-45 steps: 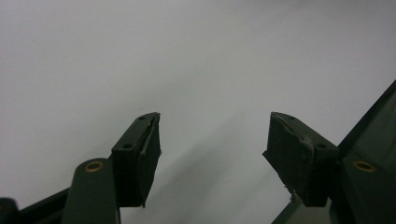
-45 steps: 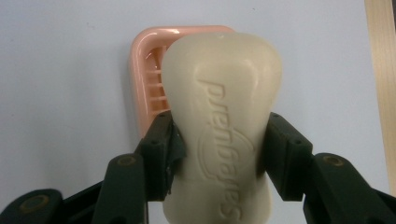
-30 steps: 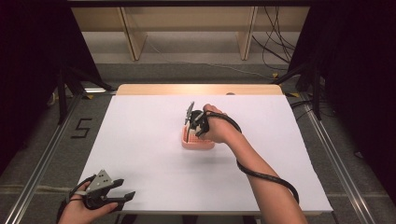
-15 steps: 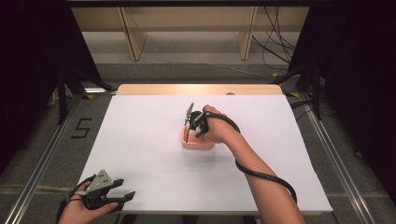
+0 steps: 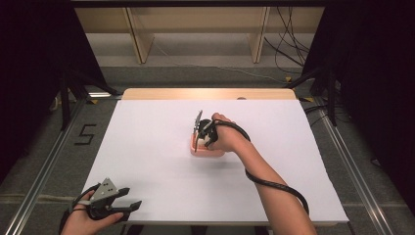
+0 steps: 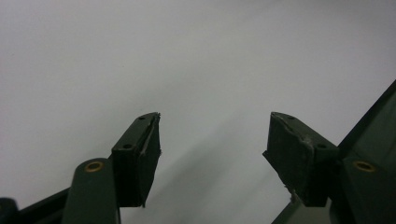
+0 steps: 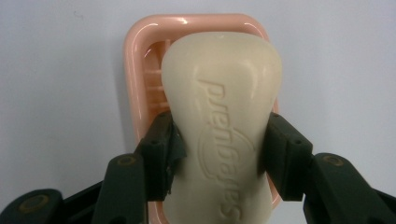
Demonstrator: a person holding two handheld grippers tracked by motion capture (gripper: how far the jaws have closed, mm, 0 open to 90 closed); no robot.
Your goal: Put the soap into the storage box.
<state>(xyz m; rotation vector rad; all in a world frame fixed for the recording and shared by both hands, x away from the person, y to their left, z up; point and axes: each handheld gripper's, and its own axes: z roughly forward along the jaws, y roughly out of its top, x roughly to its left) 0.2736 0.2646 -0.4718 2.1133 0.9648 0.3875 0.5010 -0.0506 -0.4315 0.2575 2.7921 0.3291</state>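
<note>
The right gripper is pinching a cream-coloured bar of soap across its width, one black pad pressing on each long side of the bar, roughly at mid-length. In the right gripper view the soap is running lengthwise between the jaws, its far rounded end reaching out past the pad tips and its near end extending back toward the camera; embossed lettering is showing on its upper face. The bar is sitting over a pink soap dish, whose rim is showing beyond the soap's far end and along its left side, with ribs of the dish floor visible in the gap at left; whether the soap is resting on the dish or hanging just above it cannot be told. In the high view the right gripper is pointing down over the soap dish near the middle of the white table, the hand gripping it from the right. The left gripper is lying low at the near left corner of the table, well apart from the dish. Its jaws are standing spread with only bare white table surface between the pads.
</note>
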